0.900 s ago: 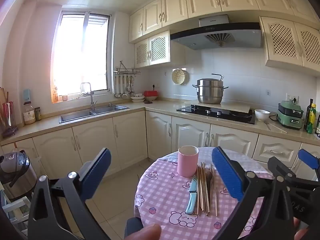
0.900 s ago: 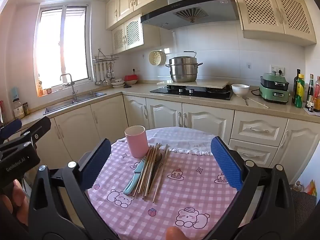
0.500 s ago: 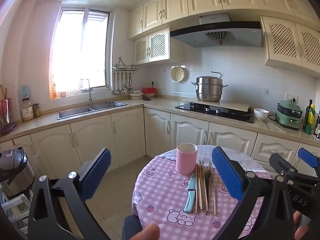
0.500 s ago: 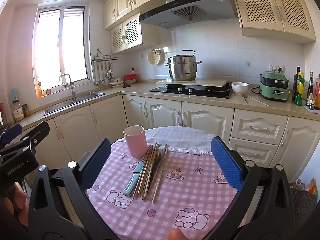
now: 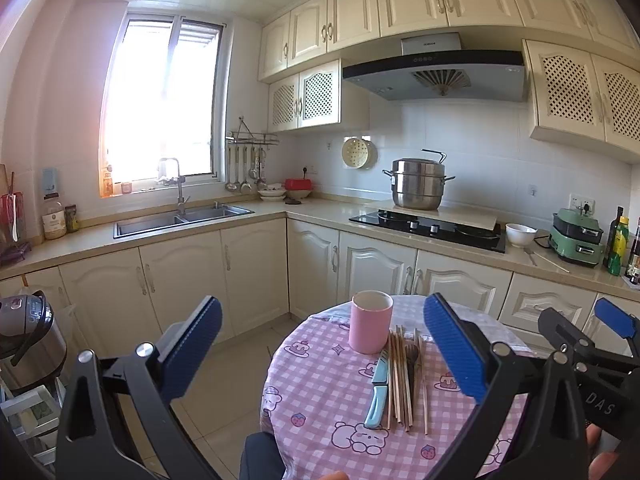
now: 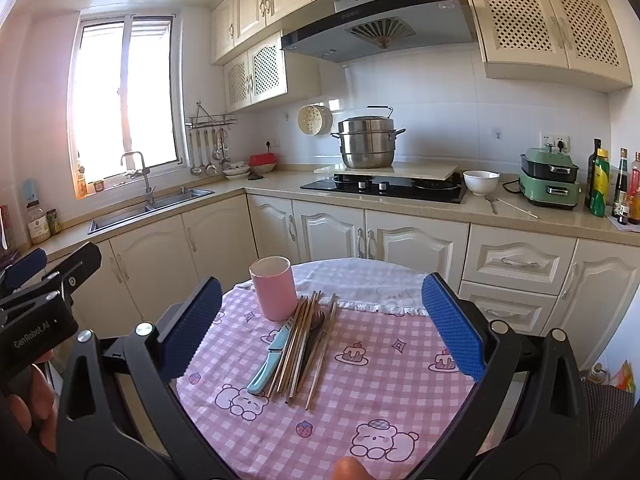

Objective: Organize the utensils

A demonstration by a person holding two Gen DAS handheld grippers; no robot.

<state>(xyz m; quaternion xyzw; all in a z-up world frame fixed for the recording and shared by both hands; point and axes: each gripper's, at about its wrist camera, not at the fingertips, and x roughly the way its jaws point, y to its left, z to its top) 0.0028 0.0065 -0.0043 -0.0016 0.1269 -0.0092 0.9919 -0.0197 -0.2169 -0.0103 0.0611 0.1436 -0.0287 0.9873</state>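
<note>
Both grippers, left gripper (image 5: 320, 354) and right gripper (image 6: 320, 330), have edged closer, jaws released; utensil bundle (image 6: 298, 350) at the pink cylindrical cup's (image 6: 274, 294) five o'clock awaits sorting.

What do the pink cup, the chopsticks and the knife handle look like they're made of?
Pink cup: probably glazed ceramic or matte plastic; thick rim, pale inside, smooth opaque wall. Chopsticks: likely wood or bamboo; tan to brown, dull, thin straight sticks. Knife: handle looks like smooth light-blue plastic with a soft sheen; the blade seems covered by a matching blue sheath, so its metal cannot be confirmed.
</note>
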